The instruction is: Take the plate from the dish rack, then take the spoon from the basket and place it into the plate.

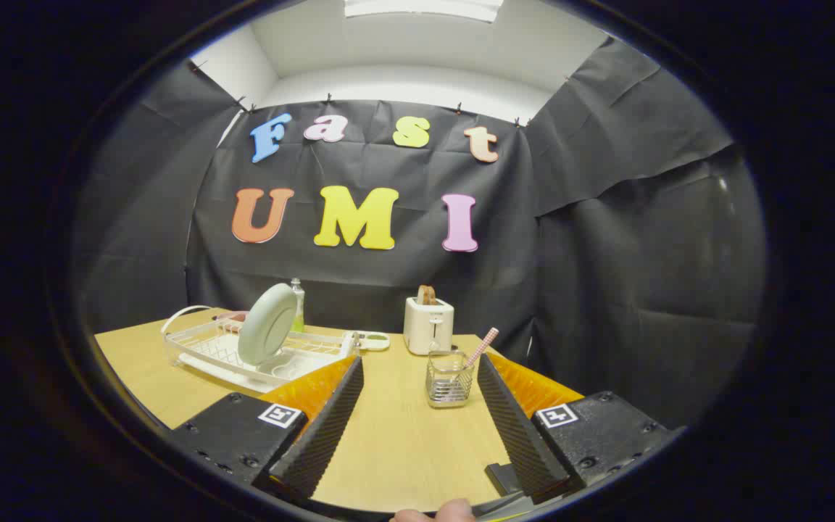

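Observation:
A pale green plate stands on edge, leaning, in a white wire dish rack on the wooden table, beyond and left of my left finger. A small clear wire basket sits just ahead of my fingertips, closer to the right finger, with a spoon's pink checked handle sticking up and leaning right. My gripper is open and holds nothing; bare table lies between the fingers.
A white toaster with bread in its slot stands at the back of the table beyond the basket. A soap bottle sits behind the rack. A small white item lies by the rack's right end. Black cloth walls close the booth.

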